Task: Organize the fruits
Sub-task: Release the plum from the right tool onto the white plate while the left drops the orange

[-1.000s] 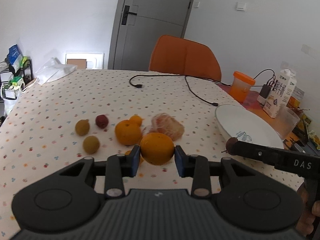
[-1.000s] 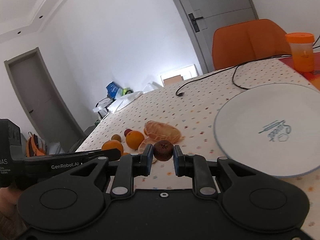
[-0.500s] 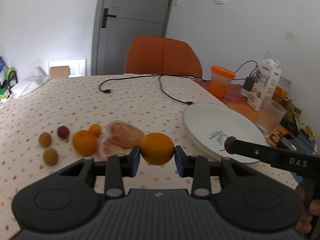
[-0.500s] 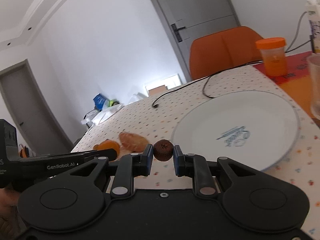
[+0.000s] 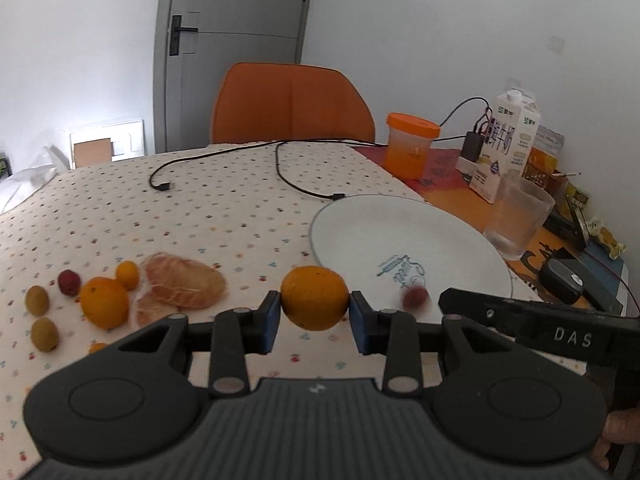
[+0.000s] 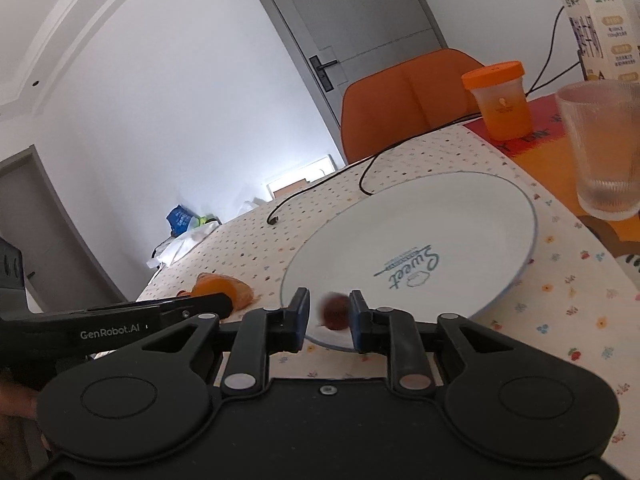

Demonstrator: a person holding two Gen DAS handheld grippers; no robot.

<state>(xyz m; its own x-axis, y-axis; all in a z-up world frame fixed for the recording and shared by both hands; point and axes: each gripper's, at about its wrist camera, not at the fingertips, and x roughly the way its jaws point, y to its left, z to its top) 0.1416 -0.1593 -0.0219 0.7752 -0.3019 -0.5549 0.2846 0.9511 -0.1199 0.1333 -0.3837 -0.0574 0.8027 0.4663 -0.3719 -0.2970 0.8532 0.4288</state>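
Nearby, a glass (image 6: 604,148) flanks the plate (image 6: 460,208); left gripper (image 5: 315,317) pinches an orange (image 5: 314,297); right gripper (image 6: 329,320) jaws opening (lychee (image 6: 335,311) between).

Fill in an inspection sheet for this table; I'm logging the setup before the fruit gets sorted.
Surface: dotted tablecloth, white plate on it.
Job's things: orange held; small red fruit blurred, dropping over the plate's near rim; more fruit at left.
Clutter: orange-lidded jar, milk carton, glass.
Grippers: left gripper shut on the orange; right gripper opening, fingers off the red fruit.
Cables: black cable across the cloth.
Surroundings: orange chair, grey door.
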